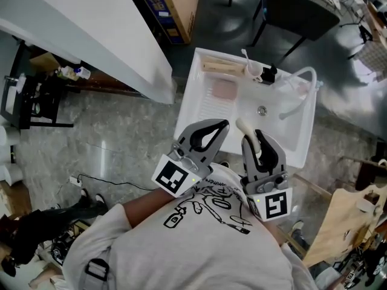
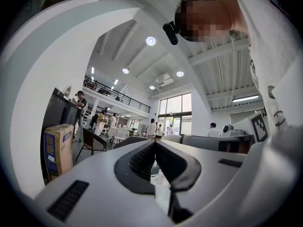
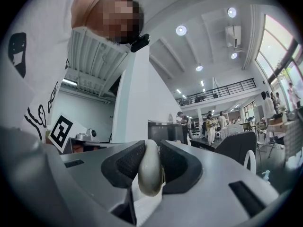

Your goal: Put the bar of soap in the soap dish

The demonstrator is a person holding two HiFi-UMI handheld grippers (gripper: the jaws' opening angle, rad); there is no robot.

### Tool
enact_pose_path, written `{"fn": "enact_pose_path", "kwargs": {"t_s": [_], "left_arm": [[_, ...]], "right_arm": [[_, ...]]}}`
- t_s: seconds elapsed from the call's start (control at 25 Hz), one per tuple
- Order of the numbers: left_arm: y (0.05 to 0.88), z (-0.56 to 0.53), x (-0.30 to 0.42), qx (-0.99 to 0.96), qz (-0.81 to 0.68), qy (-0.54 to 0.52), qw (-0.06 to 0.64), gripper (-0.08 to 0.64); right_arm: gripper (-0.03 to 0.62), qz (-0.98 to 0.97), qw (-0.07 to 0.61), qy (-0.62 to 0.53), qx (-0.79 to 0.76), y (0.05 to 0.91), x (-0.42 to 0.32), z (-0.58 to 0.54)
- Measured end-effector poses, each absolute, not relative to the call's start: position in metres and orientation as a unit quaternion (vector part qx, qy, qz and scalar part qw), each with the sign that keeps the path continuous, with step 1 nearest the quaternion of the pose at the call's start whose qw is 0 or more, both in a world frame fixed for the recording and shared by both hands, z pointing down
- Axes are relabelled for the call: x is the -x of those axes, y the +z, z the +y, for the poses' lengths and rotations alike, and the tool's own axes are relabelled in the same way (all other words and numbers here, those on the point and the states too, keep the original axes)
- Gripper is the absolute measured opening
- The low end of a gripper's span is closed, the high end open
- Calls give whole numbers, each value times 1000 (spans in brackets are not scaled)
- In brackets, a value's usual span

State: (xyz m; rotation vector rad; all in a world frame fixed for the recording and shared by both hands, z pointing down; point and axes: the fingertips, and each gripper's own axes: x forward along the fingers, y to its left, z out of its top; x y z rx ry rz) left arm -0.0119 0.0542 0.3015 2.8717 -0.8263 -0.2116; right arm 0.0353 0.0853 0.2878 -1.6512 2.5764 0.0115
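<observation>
My right gripper [image 1: 258, 139] is shut on a cream bar of soap [image 1: 245, 127], held on edge above the near rim of the white sink [image 1: 202, 122]. In the right gripper view the soap [image 3: 150, 174] sits clamped between the dark pads of the right gripper [image 3: 150, 150]. My left gripper [image 1: 221, 125] hangs beside it to the left, shut with nothing in it; the left gripper view shows the left gripper [image 2: 155, 144] with its pads touching. A pinkish rectangular soap dish [image 1: 223, 89] lies on the sink's ribbed left side, well beyond both grippers.
A black faucet [image 1: 269, 74], a white hose [image 1: 300, 93] and a pale wooden piece [image 1: 223, 66] stand along the sink's far side. A white counter [image 1: 91, 29] runs at left, a cardboard box [image 1: 172, 5] and black chair [image 1: 301, 14] behind. Cables [image 1: 91, 180] lie on the floor.
</observation>
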Motion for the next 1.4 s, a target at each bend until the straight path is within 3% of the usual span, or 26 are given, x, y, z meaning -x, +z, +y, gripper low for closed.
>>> {"fn": "enact_pose_path", "kwargs": {"t_s": [0.6, 1.4], "left_arm": [[307, 21, 27, -957, -270, -69, 84, 5], [314, 7, -13, -949, -298, -53, 87, 5]], "right_arm": [[110, 840, 36, -1, 542, 290, -21, 50], [110, 856, 35, -17, 516, 300, -63, 36]]}}
